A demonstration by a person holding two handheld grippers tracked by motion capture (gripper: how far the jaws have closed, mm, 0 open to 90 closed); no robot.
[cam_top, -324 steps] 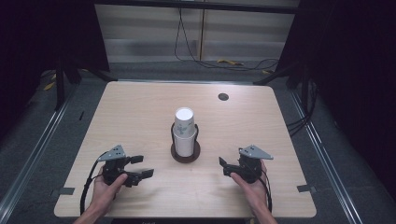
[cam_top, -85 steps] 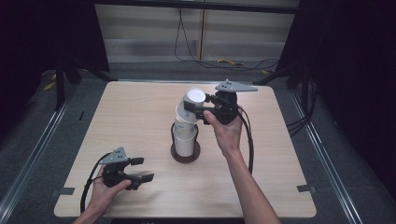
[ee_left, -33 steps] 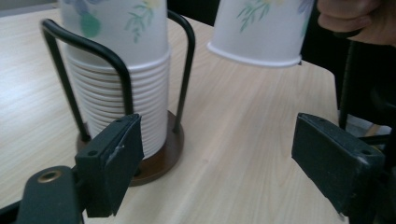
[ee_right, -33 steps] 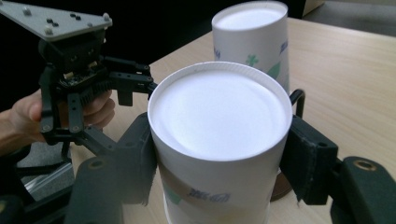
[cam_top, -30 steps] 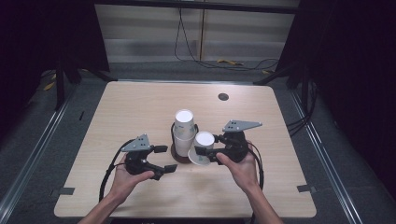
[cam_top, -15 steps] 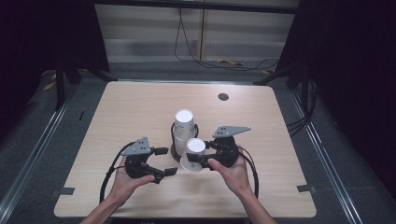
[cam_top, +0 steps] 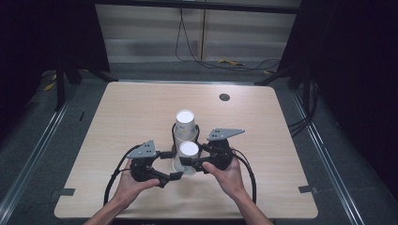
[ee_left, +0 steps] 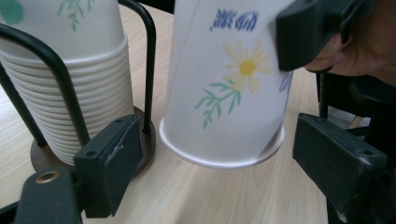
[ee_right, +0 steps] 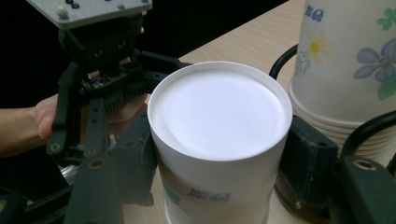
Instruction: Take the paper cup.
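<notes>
Matte paper cup [cam_top: 186,157], upside down, in right gripper [cam_top: 193,163]'s clamp; left gripper [cam_top: 170,165] wide apart beside it.

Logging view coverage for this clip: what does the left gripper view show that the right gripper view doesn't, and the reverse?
Left gripper view alone: the upside-down cup's rolled rim hanging tilted just above the table, its daisy print, and the holder's round base.

Right gripper view alone: the cup's white bottom disc facing up, the left gripper beyond the cup with a hand behind it.

Both: the paper cup clamped between the right gripper's jaws, and the nested cup stack in its black wire holder.
</notes>
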